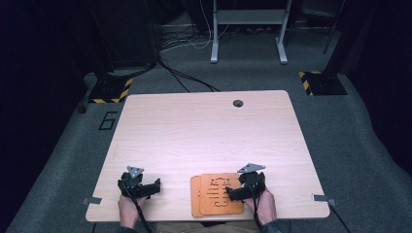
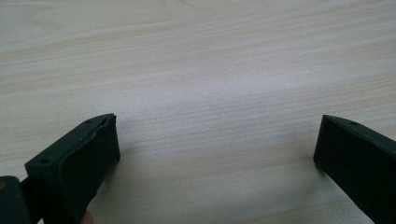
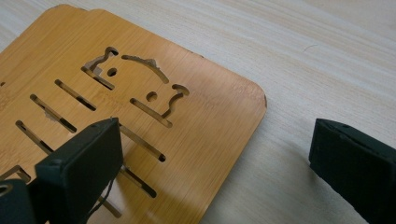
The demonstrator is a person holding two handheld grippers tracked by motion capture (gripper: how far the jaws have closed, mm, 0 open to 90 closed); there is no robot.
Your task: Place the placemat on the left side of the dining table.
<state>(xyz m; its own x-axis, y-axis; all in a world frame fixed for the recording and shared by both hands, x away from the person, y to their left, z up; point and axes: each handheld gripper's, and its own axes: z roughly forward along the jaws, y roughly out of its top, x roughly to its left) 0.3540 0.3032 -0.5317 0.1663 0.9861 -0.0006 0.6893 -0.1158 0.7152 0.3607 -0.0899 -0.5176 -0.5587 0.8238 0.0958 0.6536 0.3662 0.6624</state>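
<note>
Two stacked orange bamboo trivets (image 1: 216, 195) with cut-out slots lie near the table's front edge, the upper one shifted slightly right. In the right gripper view the top trivet (image 3: 187, 126) shows an animal-shaped cut-out. My right gripper (image 1: 241, 190) hovers open over the stack's right edge, one jaw above the wood, the other above bare table. My left gripper (image 1: 141, 187) rests open at the front left, with only tabletop (image 2: 210, 93) between its jaws. Nothing is held.
The light wooden table (image 1: 204, 131) has a round cable hole (image 1: 237, 103) near its far edge. Grey clips (image 1: 91, 200) sit at the front corners. Beyond the table stand a desk frame (image 1: 248, 29) and hazard-striped bases (image 1: 111, 91) on grey carpet.
</note>
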